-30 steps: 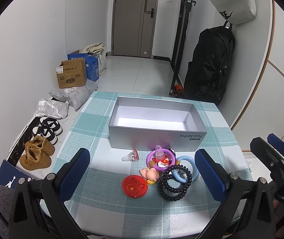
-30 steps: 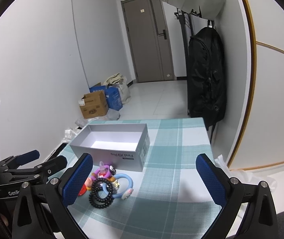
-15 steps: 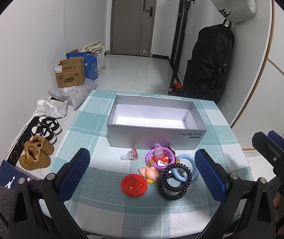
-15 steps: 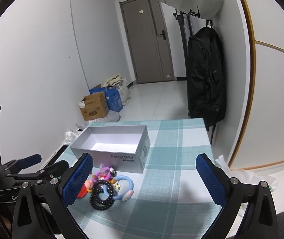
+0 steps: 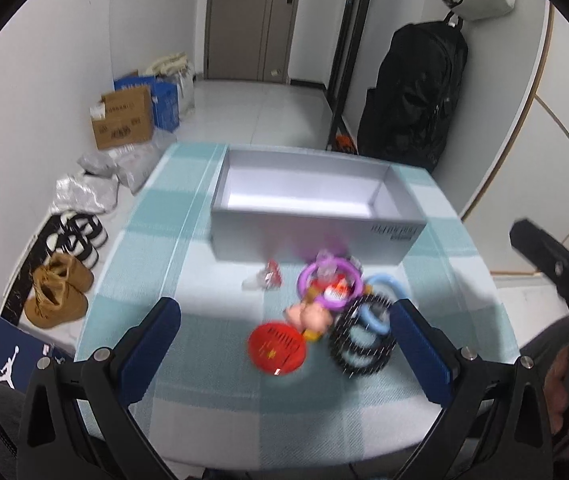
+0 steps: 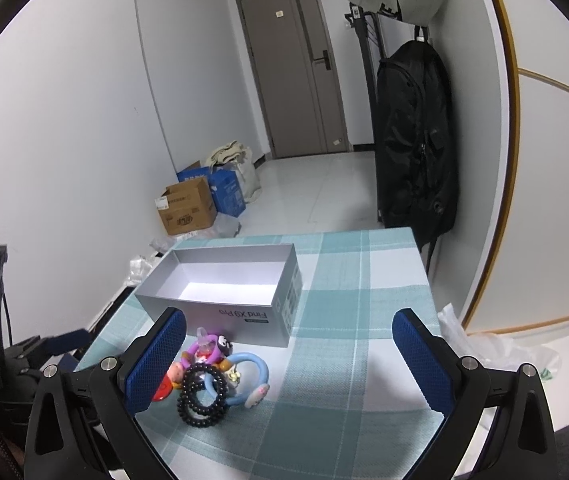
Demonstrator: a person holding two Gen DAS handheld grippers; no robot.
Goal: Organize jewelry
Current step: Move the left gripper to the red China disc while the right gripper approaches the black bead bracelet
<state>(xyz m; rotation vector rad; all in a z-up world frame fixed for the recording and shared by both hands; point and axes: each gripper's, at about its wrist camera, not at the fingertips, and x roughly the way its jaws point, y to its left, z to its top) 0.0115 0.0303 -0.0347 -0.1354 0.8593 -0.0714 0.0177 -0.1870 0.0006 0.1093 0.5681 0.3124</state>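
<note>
Trinkets lie in a loose heap on the checked tablecloth (image 5: 188, 240), just in front of the grey box (image 5: 312, 236), which sits open with nothing visible inside. The left gripper (image 5: 284, 344) hangs above the near edge of the heap with its jaws spread wide and nothing between them; the right gripper (image 6: 288, 360) is likewise spread and empty, off to the heap's right.

In the heap, 2 black bead bracelets (image 6: 202, 394) overlap each other at the near side, touching a pale blue ring (image 6: 250, 380). A purple ring (image 6: 208, 350) lies closer to the box, with a small pink figure (image 5: 312, 316) and a flat red disc (image 5: 278, 346) on the left side. A small clear-and-red piece (image 5: 264, 278) sits slightly apart, nearest the box wall.

These all look light. The bead bracelets probably flex and may sag or slide when lifted, so pinching across the overlapped strands on the outer arc seems safest. The plastic rings look stiff and smooth, so a grip across the band rather than over the whole hoop should hold better. The disc lies flat and would likely need an edge pinch.

The box's long axis runs left to right in the left wrist view, parallel to the near table edge. The rings lie flat, with no clear direction. Blur in the left wrist view hides finer detail.
</note>
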